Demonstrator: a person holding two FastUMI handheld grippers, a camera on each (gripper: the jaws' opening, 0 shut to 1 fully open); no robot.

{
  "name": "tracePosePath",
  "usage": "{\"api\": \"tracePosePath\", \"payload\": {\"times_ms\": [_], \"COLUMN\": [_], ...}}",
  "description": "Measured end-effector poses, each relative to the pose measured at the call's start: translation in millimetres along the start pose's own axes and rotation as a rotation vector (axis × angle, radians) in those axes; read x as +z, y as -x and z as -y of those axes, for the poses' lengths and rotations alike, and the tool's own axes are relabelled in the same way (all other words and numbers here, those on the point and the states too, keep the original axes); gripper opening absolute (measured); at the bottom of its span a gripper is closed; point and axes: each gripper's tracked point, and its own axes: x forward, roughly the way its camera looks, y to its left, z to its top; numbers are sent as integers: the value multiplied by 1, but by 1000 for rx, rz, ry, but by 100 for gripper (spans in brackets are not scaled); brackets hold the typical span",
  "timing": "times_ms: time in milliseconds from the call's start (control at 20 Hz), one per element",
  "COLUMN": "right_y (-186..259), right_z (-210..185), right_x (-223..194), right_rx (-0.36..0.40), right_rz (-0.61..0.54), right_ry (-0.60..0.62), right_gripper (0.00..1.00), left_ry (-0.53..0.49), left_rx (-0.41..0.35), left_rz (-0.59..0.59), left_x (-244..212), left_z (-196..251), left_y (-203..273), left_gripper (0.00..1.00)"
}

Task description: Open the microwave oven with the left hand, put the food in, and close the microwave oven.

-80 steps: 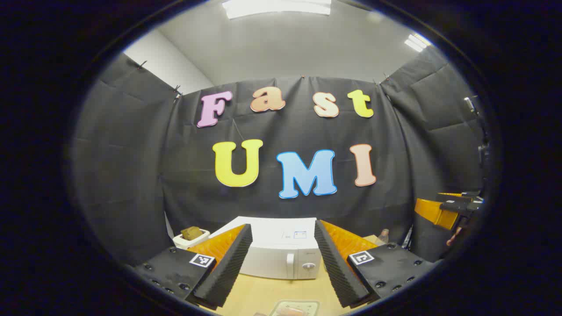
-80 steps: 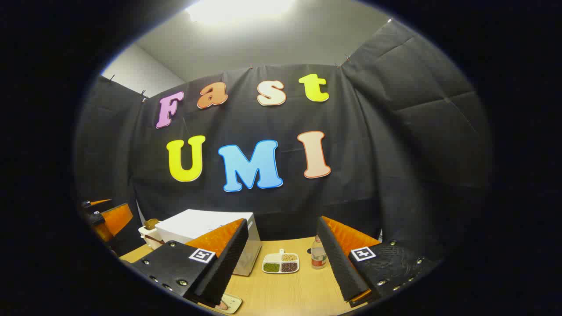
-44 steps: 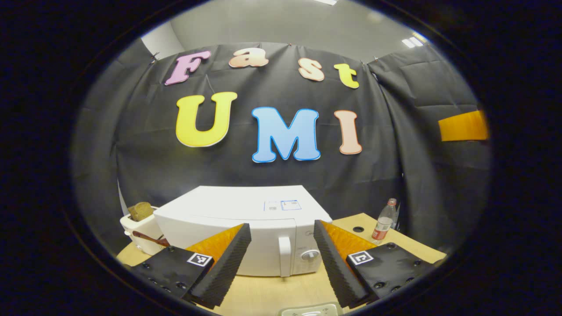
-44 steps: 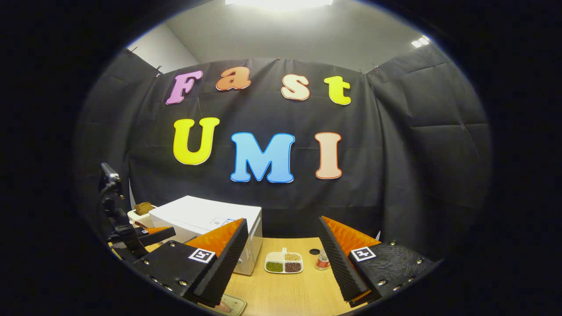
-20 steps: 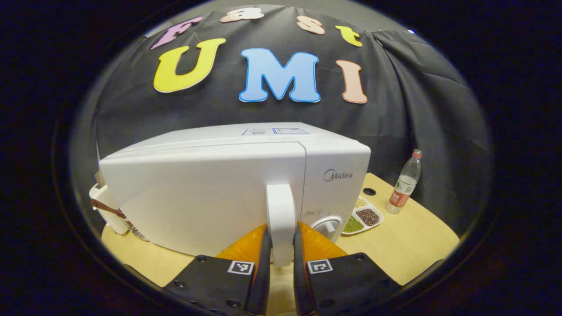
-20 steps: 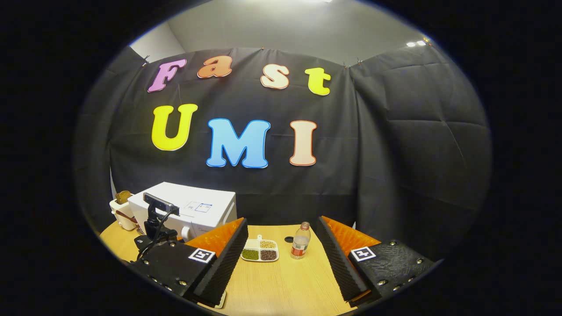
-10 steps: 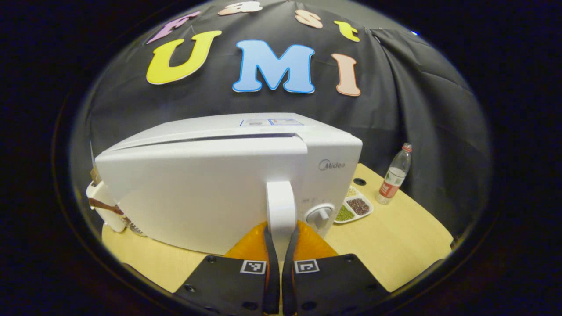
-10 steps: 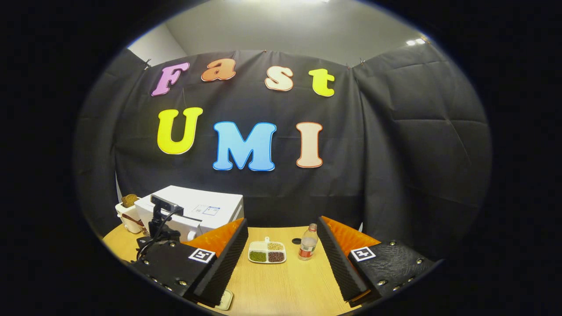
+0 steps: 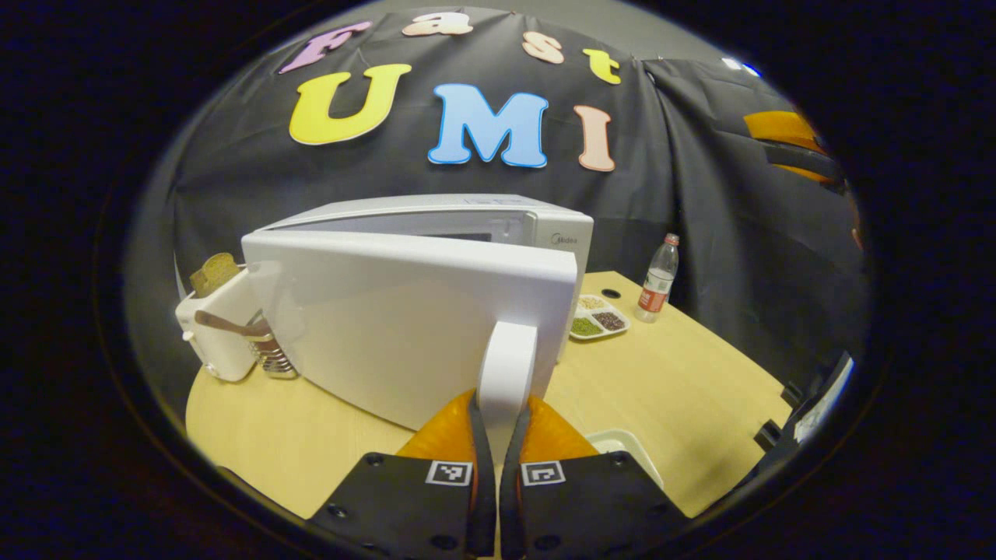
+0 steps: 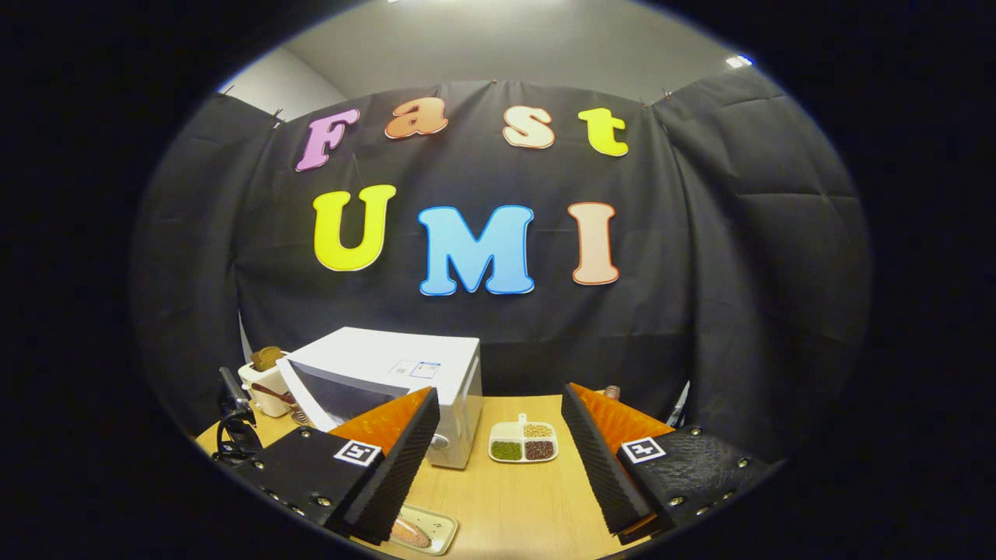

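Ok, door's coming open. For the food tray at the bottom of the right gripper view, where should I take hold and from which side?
Grip the tray by its raised rim on the edge nearest the right gripper, coming in low along the table. It looks shallow and flat, so the thin rim is probably the only purchase, and the food fills the middle. The gripper is open; the tray is partly hidden behind one finger.
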Motion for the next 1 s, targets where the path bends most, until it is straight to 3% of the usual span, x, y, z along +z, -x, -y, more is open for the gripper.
{"api": "tracePosePath", "payload": {"times_ms": [300,550,700,1000], "right_y": [-4,-2,3,19], "right_z": [-67,-142,-178,-217], "right_x": [-8,-24,-30,-58], "right_rx": [107,276,357,433], "right_rz": [-16,-45,-59,-129], "right_ry": [53,150,130,145], "right_gripper": [96,96,96,96], "left_ry": [-53,-57,-54,-58], "left_rx": [-43,-76,-65,-31], "left_rz": [11,43,74,62], "left_x": [-27,-47,-58,-75], "left_z": [-35,-76,-103,-152], "left_y": [57,100,121,150], "left_gripper": [9,9,9,7]}}
